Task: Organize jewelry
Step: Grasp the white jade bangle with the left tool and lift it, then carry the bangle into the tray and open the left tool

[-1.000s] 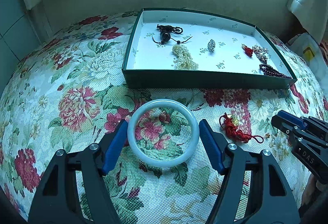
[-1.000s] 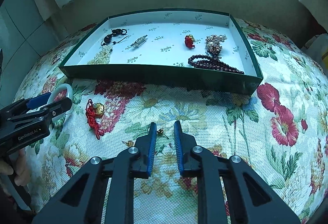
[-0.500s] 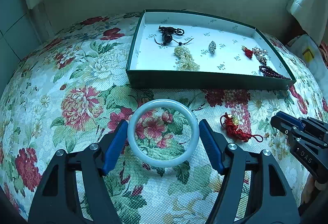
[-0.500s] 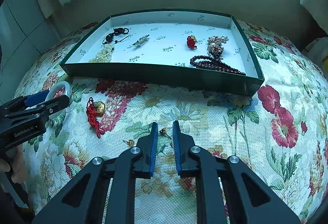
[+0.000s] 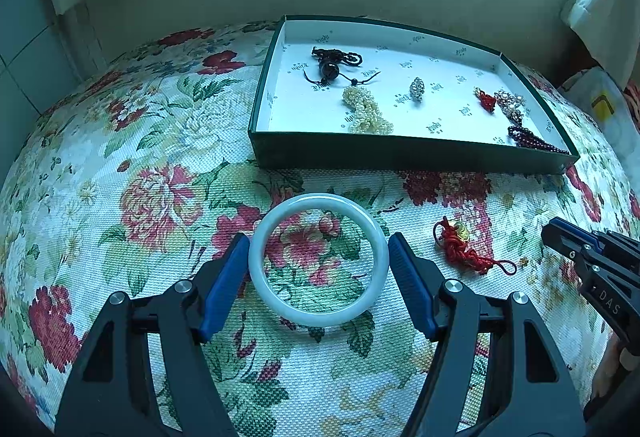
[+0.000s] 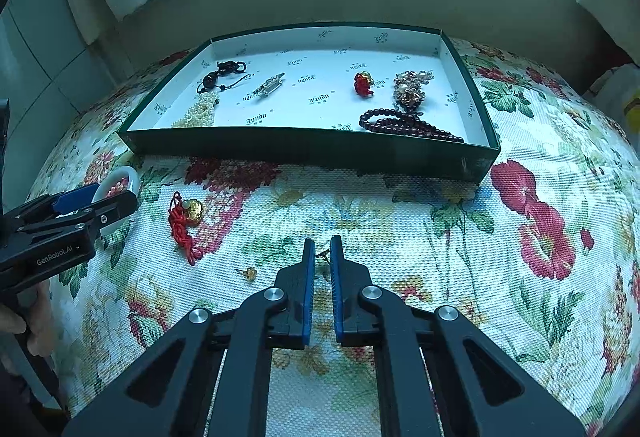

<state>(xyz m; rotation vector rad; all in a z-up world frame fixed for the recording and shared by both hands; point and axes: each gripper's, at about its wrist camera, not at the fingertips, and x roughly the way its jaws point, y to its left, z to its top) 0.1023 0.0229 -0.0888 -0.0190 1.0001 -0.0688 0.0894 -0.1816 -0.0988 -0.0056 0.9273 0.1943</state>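
Observation:
A white jade bangle [image 5: 256, 257] sits between the blue pads of my left gripper [image 5: 319, 261], gripped on both sides above the floral cloth. It also shows in the right wrist view [image 6: 134, 177]. My right gripper [image 6: 323, 251] is nearly shut around a small gold earring [image 6: 323, 256] on the cloth. A second gold earring [image 6: 249, 272] lies just left of it. A red tassel charm with a gold bead [image 6: 185, 219] lies on the cloth, also in the left wrist view [image 5: 460, 243]. The green jewelry box [image 5: 400, 157] holds several pieces.
In the box lie a black cord pendant [image 5: 330, 67], a pearl strand [image 5: 366, 113], a silver brooch [image 5: 417, 89], a red charm [image 6: 362, 84], a pearl cluster [image 6: 410, 91] and dark red beads [image 6: 404, 125]. A wall stands behind the box.
My left gripper with the bangle has drawn back from the box. My right gripper has narrowed around the earring.

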